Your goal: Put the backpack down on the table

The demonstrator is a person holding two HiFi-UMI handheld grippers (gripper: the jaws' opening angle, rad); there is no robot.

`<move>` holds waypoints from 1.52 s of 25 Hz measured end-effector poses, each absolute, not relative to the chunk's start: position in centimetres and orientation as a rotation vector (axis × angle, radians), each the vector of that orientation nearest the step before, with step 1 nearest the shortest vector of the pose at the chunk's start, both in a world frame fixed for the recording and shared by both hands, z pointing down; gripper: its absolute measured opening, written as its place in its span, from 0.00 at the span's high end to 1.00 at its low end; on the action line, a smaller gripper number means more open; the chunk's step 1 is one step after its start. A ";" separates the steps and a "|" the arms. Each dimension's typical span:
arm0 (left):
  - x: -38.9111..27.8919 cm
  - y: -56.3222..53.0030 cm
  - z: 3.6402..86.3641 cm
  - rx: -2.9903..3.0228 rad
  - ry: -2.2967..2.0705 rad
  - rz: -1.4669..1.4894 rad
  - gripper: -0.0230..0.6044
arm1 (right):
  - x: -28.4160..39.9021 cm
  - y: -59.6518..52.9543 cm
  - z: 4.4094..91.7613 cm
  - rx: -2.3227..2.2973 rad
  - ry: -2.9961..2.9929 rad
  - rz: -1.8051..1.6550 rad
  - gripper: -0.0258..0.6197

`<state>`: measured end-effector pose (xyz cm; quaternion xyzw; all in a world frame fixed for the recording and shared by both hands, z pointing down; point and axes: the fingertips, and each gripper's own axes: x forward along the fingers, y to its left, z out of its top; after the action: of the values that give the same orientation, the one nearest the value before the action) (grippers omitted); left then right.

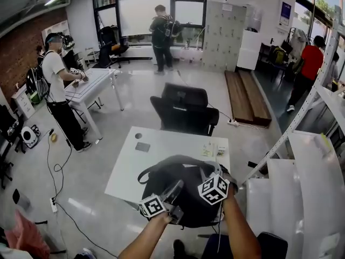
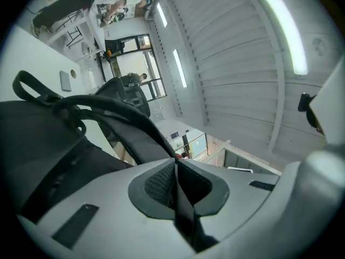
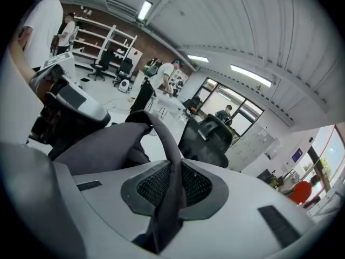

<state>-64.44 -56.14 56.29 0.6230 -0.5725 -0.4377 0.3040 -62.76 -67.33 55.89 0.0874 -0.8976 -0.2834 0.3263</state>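
Black fabric covers the near end of the white surface: the backpack sits over that edge, directly in front of me. I cannot confirm that its base bears fully on the surface.

The left hand-held gripper has its jaws pressed together on a black strap, which runs edge-on between the pads and out to the pack. The right hand-held gripper is pinching a grey strap, which arches up from the pads and back down to the pack. Both my arms enter from the bottom of the head view.

Beyond the pack, the surface carries a small grey flat item and some small items at the far right corner. A black office chair stands just behind the surface.
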 end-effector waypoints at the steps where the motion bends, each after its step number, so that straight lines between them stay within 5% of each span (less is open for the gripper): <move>1: -64.5 -56.1 56.9 1.643 -1.521 -1.154 0.92 | -62.2 -67.9 57.1 0.214 -2.317 -0.735 0.88; 8: -64.6 -54.8 57.1 1.693 -1.592 -1.034 0.92 | -58.6 -69.4 61.5 0.190 -2.218 -0.604 0.87; 11: -64.3 -53.7 56.6 1.717 -1.605 -0.973 0.92 | -57.5 -68.7 61.5 0.199 -2.171 -0.601 0.73; 16: -63.9 -51.6 54.9 1.835 -1.683 -0.774 0.92 | -56.2 -68.7 59.6 0.306 -2.181 -0.573 0.68; 33: -62.1 -34.4 44.4 2.146 -2.106 -0.201 0.92 | -50.9 -57.1 45.9 0.556 -2.517 -0.557 0.68; 35: -61.0 -31.8 42.4 2.171 -2.156 -0.167 0.92 | -49.7 -54.7 43.6 0.584 -2.583 -0.560 0.70; 38: -58.9 -27.8 39.6 2.210 -2.222 -0.128 0.92 | -47.6 -50.8 40.4 0.612 -2.679 -0.553 0.89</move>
<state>-58.86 -27.80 39.61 0.7047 -0.7084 -0.0407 0.0025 -47.62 -50.75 40.42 0.2151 -0.9421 -0.1946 0.1683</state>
